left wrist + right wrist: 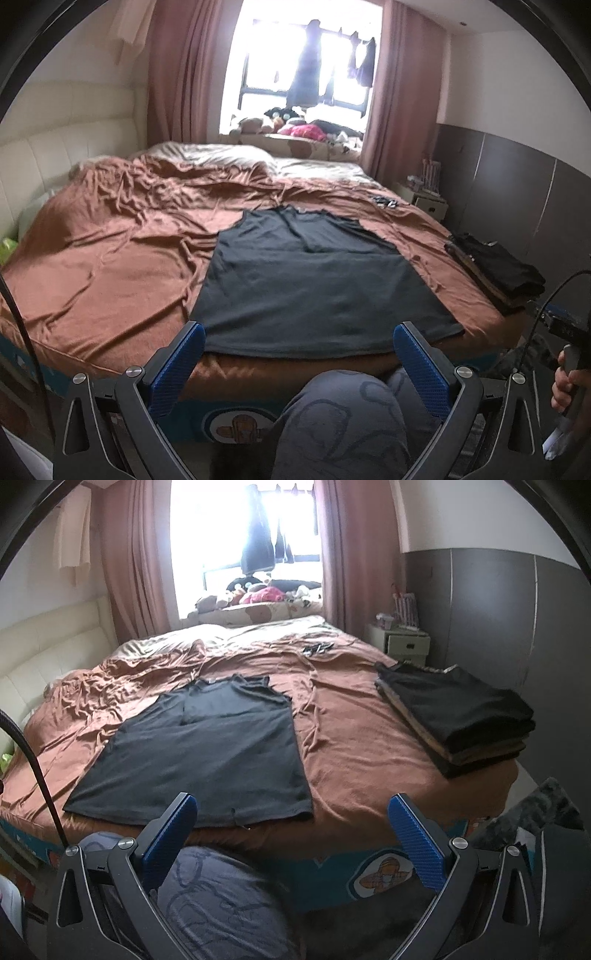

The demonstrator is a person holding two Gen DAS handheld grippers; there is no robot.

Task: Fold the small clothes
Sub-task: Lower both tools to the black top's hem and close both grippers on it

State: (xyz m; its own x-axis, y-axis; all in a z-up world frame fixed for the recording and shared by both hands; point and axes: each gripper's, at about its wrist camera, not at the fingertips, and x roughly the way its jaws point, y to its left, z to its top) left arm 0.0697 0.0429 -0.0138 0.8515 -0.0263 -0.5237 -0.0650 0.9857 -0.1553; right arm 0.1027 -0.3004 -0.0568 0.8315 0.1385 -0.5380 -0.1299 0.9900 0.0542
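A dark grey sleeveless top (pixel 306 284) lies spread flat on the brown bed sheet (pixel 110 251), hem toward me, neck toward the window. It also shows in the right wrist view (pixel 207 753), left of centre. My left gripper (pixel 299 343) is open and empty, held just in front of the hem at the bed's near edge. My right gripper (pixel 291 812) is open and empty, near the hem's right corner, above the bed edge. A stack of folded dark clothes (pixel 458 716) sits on the bed's right side, also in the left wrist view (pixel 495 269).
A small dark item (pixel 317 648) lies on the sheet far behind the top. A white nightstand (pixel 404 642) stands by the grey wall. Stuffed toys (pixel 258 594) line the windowsill. The person's knee (pixel 343 421) is below the grippers. A cream headboard (pixel 55 147) stands left.
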